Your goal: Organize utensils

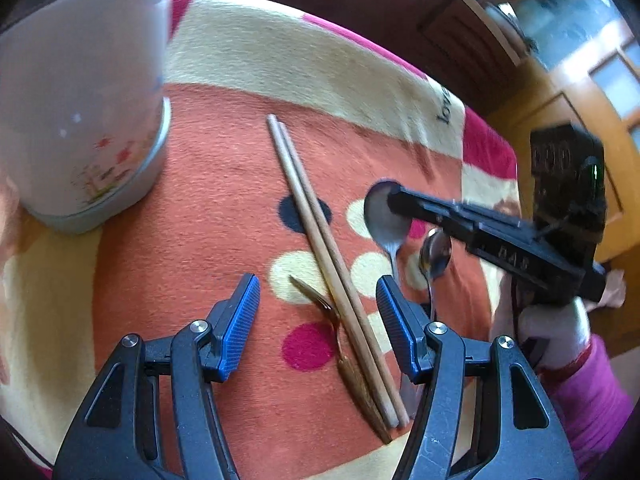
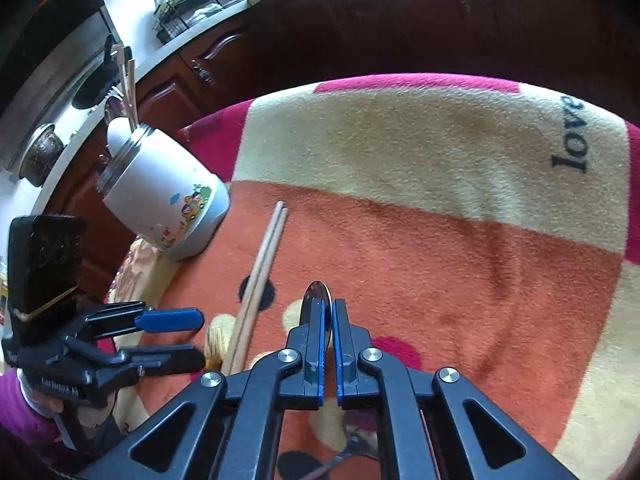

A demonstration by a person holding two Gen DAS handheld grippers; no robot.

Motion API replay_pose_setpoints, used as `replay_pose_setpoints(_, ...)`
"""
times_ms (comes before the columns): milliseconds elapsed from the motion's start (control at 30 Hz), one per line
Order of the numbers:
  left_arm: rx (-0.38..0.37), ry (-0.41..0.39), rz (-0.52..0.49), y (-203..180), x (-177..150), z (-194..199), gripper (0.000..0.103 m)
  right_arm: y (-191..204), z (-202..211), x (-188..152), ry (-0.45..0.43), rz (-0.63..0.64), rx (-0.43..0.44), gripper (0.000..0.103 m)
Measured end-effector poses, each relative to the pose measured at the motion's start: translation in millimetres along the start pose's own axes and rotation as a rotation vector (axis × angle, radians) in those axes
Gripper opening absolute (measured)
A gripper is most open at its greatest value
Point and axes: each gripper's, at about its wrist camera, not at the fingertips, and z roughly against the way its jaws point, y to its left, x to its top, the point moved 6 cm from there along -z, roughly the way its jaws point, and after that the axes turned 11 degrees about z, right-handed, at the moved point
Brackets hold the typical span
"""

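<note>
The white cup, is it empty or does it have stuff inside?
Not empty. The white cup has chopsticks and a spoon sticking out.

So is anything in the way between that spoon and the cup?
Yes. The chopsticks lie on the blanket between the spoon, pinched in the right hand-held gripper, and the cup. Lifted high, the spoon could probably pass over them.

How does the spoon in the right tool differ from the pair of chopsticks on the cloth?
The spoon is shiny metal; the chopsticks are pale wood. The spoon is clamped by its bowl in the shut right tool; the chopsticks lie free, side by side, between the open left tool's pads, untouched. The spoon has a rounded bowl; the chopsticks are straight, thin sticks. Both are over the orange cloth.
</note>
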Motion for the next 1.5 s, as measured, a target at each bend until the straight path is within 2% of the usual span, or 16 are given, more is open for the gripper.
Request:
replay_pose_setpoints(267, 0.025, 0.007, 0.008, -3.2, -2.7, -6.9, 0.059, -5.5, 2.1, -1.6, 0.005, -0.006, -0.009, 0.003)
replay_pose_setpoints(300, 0.038, 0.006, 0.015, -2.3, -2.4, -6.9, 0.056, -5.6, 1.5, -1.8, 0.006, -0.008, -0.011, 0.003)
replay_pose_setpoints(433, 0.088, 0.000, 0.050, 5.7, -1.7, -7.1, 0.033, -7.1, 1.0, -4.0, 0.011, -0.011, -0.017, 0.003)
replay_pose_setpoints(500, 0.089, 0.003, 0.071, 7.7, -3.5, -6.6, 0.032, -7.8, 1.3, -4.9, 0.013, -0.012, -0.015, 0.003)
replay_pose_setpoints(633, 0.112, 0.025, 0.048, -1.9, -9.1, -10.0, 0.032, -8.5, 0.8, -4.9, 0.018, -0.015, -0.012, 0.004)
replay_pose_setpoints(700, 0.168, 0.019, 0.008, -7.8, -10.1, -13.4, 0.032, -9.5, 0.4, -5.4, 0.023, -0.020, -0.012, 0.005)
replay_pose_setpoints(800, 0.210, 0.017, -0.008, -11.9, -9.6, -16.3, 0.030, -9.5, -0.1, -6.0, 0.026, -0.020, -0.014, 0.005)
replay_pose_setpoints(867, 0.184, 0.025, -0.017, -16.8, -8.4, -18.7, 0.012, -9.6, -1.3, -5.9, 0.029, -0.019, -0.017, 0.007)
replay_pose_setpoints(1033, 0.142, 0.053, -0.005, -10.7, -11.9, -15.1, 0.003, -3.2, -5.7, -5.2, 0.043, -0.006, -0.014, 0.014)
replay_pose_setpoints(1167, 0.094, 0.070, 0.065, 7.6, -16.0, -5.9, 0.004, -0.4, -8.3, -3.3, 0.045, 0.000, 0.000, 0.020)
replay_pose_setpoints(1300, 0.120, 0.075, 0.053, 0.9, -18.0, -7.6, 0.005, 1.5, -12.4, 1.0, 0.040, -0.010, 0.007, 0.022)
replay_pose_setpoints(1333, 0.129, 0.079, 0.050, -0.5, -18.2, -9.5, 0.009, 2.7, -13.7, 2.1, 0.042, -0.007, 0.007, 0.022)
replay_pose_setpoints(1500, 0.145, 0.072, 0.026, -8.0, -16.4, -16.2, 0.010, 3.6, -14.2, 1.5, 0.052, -0.004, 0.023, 0.022)
